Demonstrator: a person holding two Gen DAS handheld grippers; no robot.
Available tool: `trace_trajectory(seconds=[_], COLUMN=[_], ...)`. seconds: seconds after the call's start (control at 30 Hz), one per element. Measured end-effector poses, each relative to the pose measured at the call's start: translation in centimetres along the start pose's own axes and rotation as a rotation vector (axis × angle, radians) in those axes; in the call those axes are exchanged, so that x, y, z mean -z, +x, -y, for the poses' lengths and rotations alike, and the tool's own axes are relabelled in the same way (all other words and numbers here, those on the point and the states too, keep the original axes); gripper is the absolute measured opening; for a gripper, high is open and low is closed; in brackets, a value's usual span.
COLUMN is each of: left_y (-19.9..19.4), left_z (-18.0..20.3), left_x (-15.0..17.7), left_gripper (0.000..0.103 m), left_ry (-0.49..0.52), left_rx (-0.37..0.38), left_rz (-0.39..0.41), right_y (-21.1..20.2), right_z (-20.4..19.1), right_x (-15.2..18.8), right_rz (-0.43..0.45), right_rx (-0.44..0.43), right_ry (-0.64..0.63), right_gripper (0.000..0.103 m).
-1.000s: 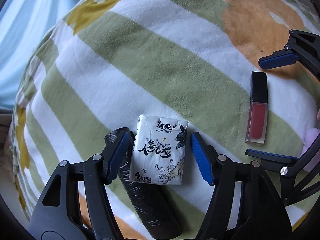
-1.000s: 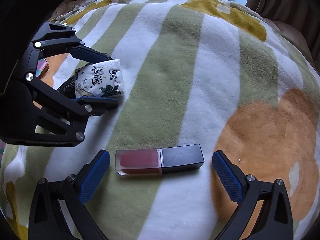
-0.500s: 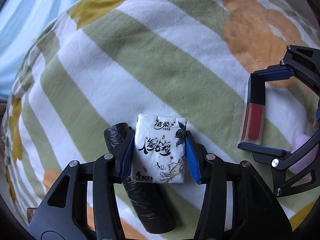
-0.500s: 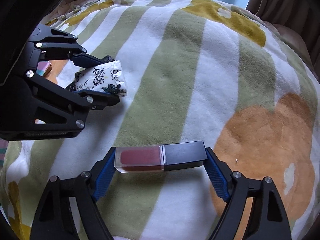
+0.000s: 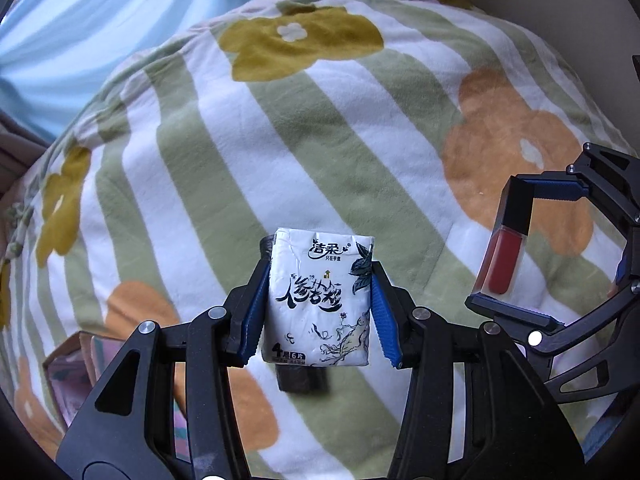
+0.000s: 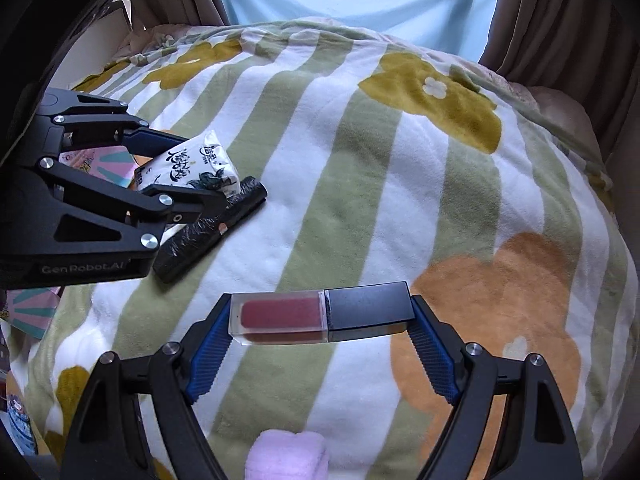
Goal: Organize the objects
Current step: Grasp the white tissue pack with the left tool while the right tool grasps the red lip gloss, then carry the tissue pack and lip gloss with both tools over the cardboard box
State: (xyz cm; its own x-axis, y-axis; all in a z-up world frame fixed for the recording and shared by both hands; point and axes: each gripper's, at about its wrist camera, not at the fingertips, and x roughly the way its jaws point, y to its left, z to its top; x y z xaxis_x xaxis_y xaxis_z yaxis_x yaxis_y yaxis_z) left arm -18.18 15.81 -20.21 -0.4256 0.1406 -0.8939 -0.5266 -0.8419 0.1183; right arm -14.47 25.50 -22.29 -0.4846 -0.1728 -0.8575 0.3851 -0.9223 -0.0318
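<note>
Left gripper (image 5: 318, 312): jaws clamped on both sides of tissue pack (image 5: 320, 300), now lifted off the striped blanket (image 5: 340, 128); half a second ago it lay there. Black bag roll (image 6: 212, 228) stays on the blanket, largely hidden beneath. Right gripper (image 6: 320, 320): jaws clenched end-to-end on lip gloss tube (image 6: 320, 314), likewise raised. Pink object (image 6: 288, 456) at bottom edge, cut off, unidentifiable.

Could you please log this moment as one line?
left gripper: shut on tissue pack | right gripper: shut on lip gloss | both lifted off blanket
</note>
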Motion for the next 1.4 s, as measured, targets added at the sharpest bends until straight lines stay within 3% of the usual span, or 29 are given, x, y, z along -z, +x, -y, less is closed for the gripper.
trace_trajectory(seconds=[0.27, 0.7, 1.13, 1.4], left_y=[-8.3, -18.5, -21.2, -23.0], left_z=[-1.1, -2.4, -4.1, -7.1], left_x=[2.5, 9.5, 12.3, 14.0], left_gripper=[0.044, 0.044, 0.044, 0.044], left_ry=[-0.181, -0.485, -0.512, -0.515], left_rx=[-0.013, -0.035, -0.028, -0.030], left_rz=[0.048, 0.073, 0.083, 0.095], right_y=[-7.3, -16.7, -18.3, -18.5], right_z=[-2.2, -4.4, -7.0, -10.9], right_x=[-1.3, -1.3, -0.7, -2.8], right_rz=[0.015, -0.007, 0.000, 0.010], right_rx=[0.008, 0.068, 0.113, 0.065], right_ry=[0.046, 0.276, 0.290, 0.242], right_gripper=[0.081, 0.081, 0.081, 0.081])
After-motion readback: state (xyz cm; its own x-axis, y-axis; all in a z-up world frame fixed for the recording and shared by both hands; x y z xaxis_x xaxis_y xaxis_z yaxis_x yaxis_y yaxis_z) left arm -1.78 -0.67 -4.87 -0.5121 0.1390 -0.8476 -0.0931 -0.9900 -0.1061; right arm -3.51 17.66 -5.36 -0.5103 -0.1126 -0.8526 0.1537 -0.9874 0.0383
